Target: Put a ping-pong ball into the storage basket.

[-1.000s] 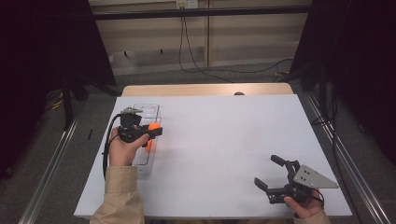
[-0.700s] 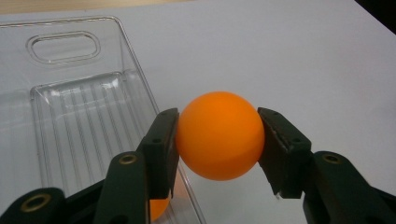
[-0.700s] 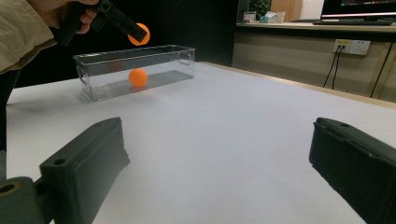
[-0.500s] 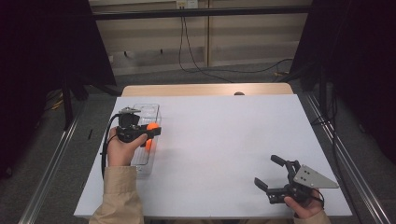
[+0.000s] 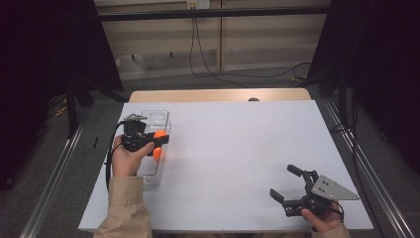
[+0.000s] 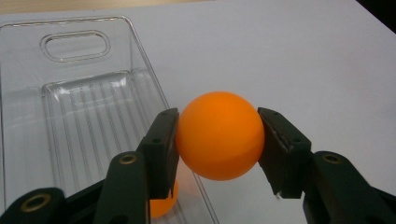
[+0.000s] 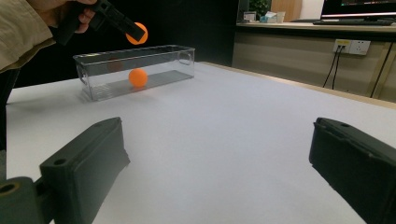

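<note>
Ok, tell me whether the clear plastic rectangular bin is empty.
Not empty: one orange ball lies inside the clear plastic rectangular bin; a second orange ball is held above its rim.

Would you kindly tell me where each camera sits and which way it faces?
High view: above the person's side, looking forward and down on the white table; both forearms and hands show.
Left gripper view: rides the left tongs, looking along its jaws at the held orange ball and the clear bin.
Right gripper view: rides the right tongs, low over the table, facing the bin; its open jaws show.
Shared: all show the held ball and bin.
</note>
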A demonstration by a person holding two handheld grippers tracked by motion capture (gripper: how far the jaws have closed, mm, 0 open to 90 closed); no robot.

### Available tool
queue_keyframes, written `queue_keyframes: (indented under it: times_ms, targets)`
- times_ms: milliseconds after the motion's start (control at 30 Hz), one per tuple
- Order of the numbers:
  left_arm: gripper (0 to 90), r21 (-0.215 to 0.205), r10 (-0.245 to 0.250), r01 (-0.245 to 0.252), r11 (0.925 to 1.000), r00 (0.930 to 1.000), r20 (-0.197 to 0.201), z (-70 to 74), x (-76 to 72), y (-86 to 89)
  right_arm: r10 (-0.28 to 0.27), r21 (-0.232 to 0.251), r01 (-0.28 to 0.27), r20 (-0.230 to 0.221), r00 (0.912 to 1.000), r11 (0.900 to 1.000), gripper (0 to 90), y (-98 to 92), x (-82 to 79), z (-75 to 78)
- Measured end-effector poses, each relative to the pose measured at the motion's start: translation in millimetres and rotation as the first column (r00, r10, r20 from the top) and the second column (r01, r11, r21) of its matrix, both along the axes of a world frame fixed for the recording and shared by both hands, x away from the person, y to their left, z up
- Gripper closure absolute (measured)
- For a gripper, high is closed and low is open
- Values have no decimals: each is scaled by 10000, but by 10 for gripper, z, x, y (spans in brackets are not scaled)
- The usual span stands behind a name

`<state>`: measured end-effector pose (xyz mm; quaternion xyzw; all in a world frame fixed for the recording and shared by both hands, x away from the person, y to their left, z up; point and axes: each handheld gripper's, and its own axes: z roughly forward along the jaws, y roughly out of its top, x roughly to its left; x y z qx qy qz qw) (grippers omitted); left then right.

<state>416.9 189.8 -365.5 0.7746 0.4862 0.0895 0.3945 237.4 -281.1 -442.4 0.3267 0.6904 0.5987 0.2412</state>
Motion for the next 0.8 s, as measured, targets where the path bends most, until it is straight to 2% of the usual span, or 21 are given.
queue_keyframes:
  times_ms: [800]
  targets:
    - [509, 30, 225, -225, 9997, 9997, 35, -4, -2, 80, -1, 8, 1, -2, 10000, 10000, 29, 1, -1, 1]
